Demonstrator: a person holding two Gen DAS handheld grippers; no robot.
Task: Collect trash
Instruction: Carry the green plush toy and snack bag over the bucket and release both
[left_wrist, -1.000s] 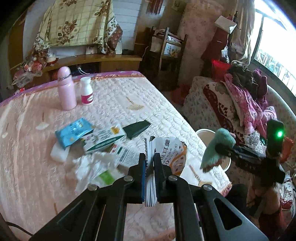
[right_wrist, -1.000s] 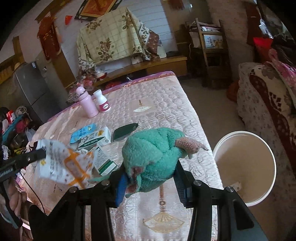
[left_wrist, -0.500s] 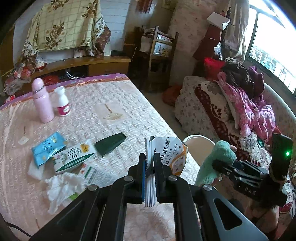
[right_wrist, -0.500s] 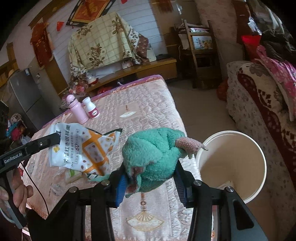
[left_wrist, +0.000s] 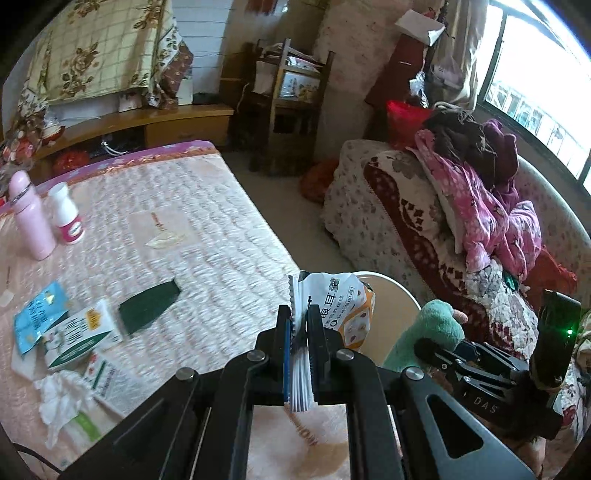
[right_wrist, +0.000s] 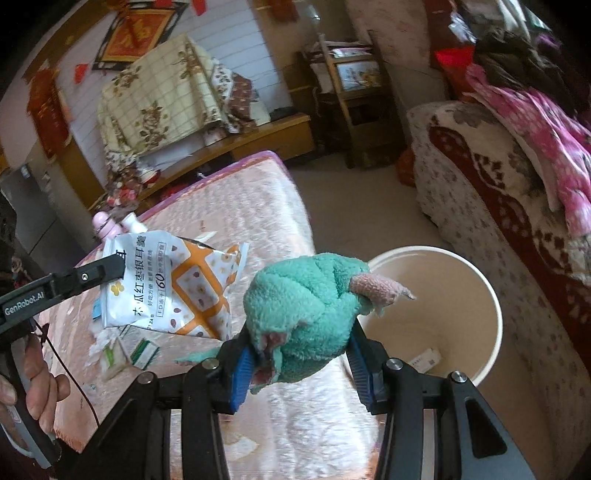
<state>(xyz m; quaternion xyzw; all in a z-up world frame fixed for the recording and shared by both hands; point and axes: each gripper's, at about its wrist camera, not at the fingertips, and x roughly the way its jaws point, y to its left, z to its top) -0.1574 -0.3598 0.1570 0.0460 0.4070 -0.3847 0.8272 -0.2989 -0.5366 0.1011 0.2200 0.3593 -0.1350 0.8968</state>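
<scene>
My left gripper (left_wrist: 300, 323) is shut on a white and orange snack bag (left_wrist: 338, 306), held in the air over the bed's right edge, beside the white bin (left_wrist: 391, 317). The bag also shows in the right wrist view (right_wrist: 173, 284), left of my right gripper. My right gripper (right_wrist: 299, 354) is shut on a green plush cloth (right_wrist: 306, 310) with a pink tip, just left of the bin's (right_wrist: 491, 354) rim. A small box lies inside the bin. In the left wrist view the green cloth (left_wrist: 432, 332) sits right of the bag.
Several wrappers, a green and white box (left_wrist: 77, 339), a dark green packet (left_wrist: 147, 306) and crumpled tissue (left_wrist: 62, 398) lie on the pink bed cover (left_wrist: 207, 251). A pink bottle (left_wrist: 31, 218) and a white bottle (left_wrist: 68, 214) stand far left. A sofa (left_wrist: 424, 229) with clothes is right.
My left gripper has carried the snack bag to the right, off the pile of wrappers toward the bin. My right gripper with the green cloth has moved closer to the bin.
</scene>
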